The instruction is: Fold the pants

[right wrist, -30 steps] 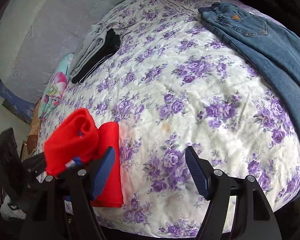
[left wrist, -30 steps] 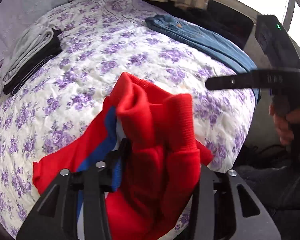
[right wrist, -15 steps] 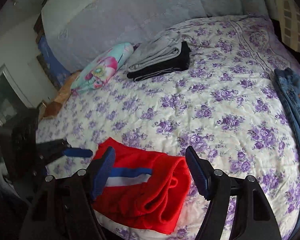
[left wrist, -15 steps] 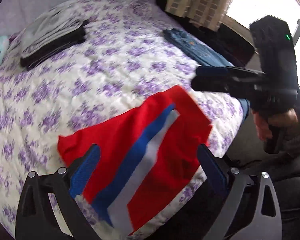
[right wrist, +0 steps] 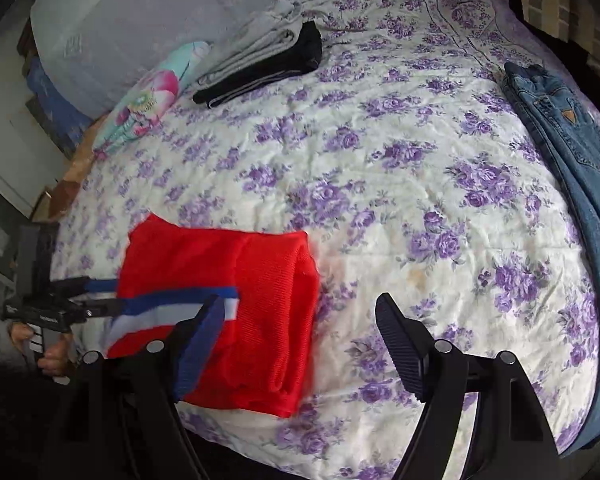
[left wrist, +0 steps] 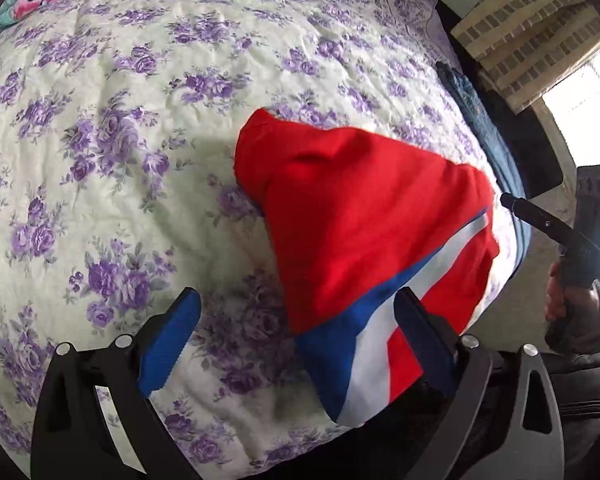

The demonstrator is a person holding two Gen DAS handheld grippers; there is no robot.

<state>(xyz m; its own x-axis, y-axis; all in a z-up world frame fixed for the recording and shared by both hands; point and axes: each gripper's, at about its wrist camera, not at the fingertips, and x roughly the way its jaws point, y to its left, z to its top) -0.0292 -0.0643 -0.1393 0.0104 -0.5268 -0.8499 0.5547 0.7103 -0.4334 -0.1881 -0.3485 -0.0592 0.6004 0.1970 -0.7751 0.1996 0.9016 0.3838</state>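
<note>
Bed with a white quilt (right wrist: 380,184) printed in purple flowers fills both views. Red pants (right wrist: 236,304) with a blue-and-white side stripe lie folded near the quilt's front edge, flat on the fabric, nothing gripping them. Left gripper (left wrist: 296,344) hangs over the quilt with jaws spread wide, empty; the stripe end of the pants lies under its right finger in that view, contact unclear. Right gripper (right wrist: 300,340) sits just right of the pants, jaws opening, only quilt between them, left finger overlapping the pants' edge in view. Blue jeans (right wrist: 572,168) lie along the right side of the bed. A folded grey-and-black clothes stack (right wrist: 260,64) sits far back beside a floral pillow (right wrist: 148,96).
</note>
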